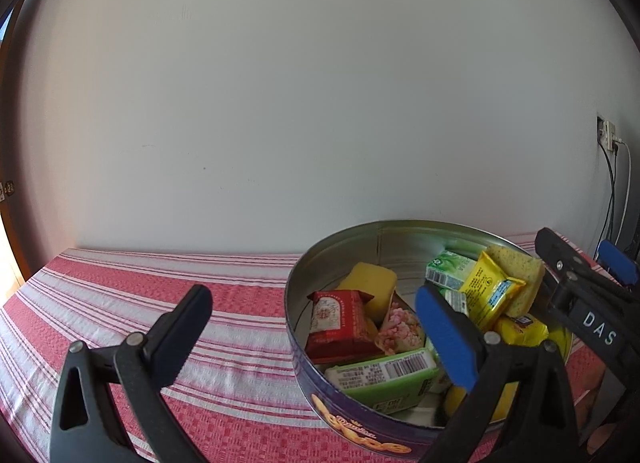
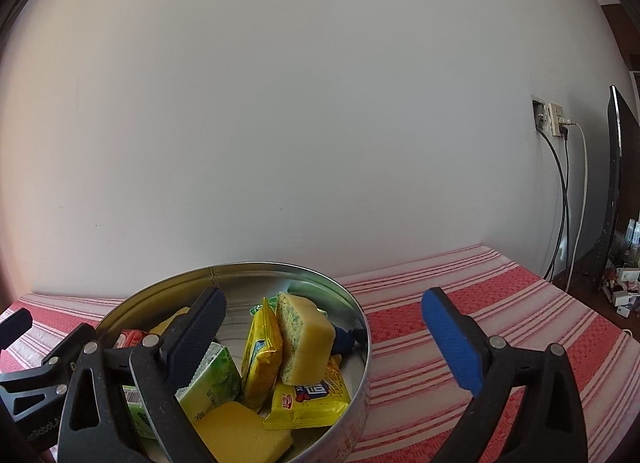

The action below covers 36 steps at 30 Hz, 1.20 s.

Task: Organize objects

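Both grippers, left (image 1: 312, 327) and right (image 2: 324, 327), are gaping empty | we are judging sponge (image 2: 304, 337) soft, light; pinch its flat faces | tin (image 2: 360, 343) nearly full.

Both claws (image 1: 316, 327) (image 2: 324, 323): black plastic, blue ribbed pads, silver rivets, "DAS" lettering.

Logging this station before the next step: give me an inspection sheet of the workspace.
Surface: red-and-white striped tablecloth.
Job's things: round tin holding snack packets, a red packet, a green carton and yellow sponges.
Clutter: nothing seen on the cloth.
Grippers: left gripper open; right gripper open, nothing held.
Cables: cables hang from a wall socket.
Surroundings: white wall; dark screen.
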Available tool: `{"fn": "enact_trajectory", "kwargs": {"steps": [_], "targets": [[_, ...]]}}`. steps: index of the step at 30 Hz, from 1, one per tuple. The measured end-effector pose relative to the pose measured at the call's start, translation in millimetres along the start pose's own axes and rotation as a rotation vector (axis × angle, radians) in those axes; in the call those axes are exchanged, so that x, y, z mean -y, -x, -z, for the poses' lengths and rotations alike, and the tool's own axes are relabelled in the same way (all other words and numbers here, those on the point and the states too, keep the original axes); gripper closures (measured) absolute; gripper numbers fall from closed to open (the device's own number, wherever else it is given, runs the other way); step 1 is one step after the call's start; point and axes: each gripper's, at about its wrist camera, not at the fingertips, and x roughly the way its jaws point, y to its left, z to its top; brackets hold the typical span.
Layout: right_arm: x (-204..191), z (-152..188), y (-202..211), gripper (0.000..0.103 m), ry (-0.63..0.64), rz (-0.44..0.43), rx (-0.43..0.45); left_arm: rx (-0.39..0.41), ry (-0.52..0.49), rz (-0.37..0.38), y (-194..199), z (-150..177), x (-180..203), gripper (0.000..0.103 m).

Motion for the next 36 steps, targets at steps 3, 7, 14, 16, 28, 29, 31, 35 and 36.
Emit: {"fn": "enact_trajectory", "kwargs": {"steps": [3,7,14,16,28,29,31,35,36], "targets": [[-2,0,5,0.003,0.006,0.011,0.020,0.009,-0.015,0.009,-1,1,4,0.000],[-2,0,15,0.003,0.003,0.014,0.050,0.011,-0.031,0.012,0,3,7,0.000],[2,2,35,0.003,-0.030,0.017,0.068,0.021,-0.019,0.014,8,6,3,0.000],[0,3,39,0.003,-0.028,0.018,0.072,0.021,-0.012,0.015,11,8,0,0.000],[-9,7,65,0.003,0.012,0.021,0.139,0.048,-0.014,0.019,35,13,-4,0.000],[-9,7,66,0.003,0.014,0.022,0.141,0.046,-0.011,0.019,37,13,-5,0.000],[-9,8,68,0.003,0.014,0.023,0.139,0.041,-0.004,0.025,38,14,-8,0.000],[-9,12,77,0.002,0.011,0.022,0.144,0.038,0.005,0.022,38,15,-9,0.000],[-9,12,80,0.002,0.013,0.023,0.151,0.038,0.004,0.021,38,15,-8,0.000]]}}
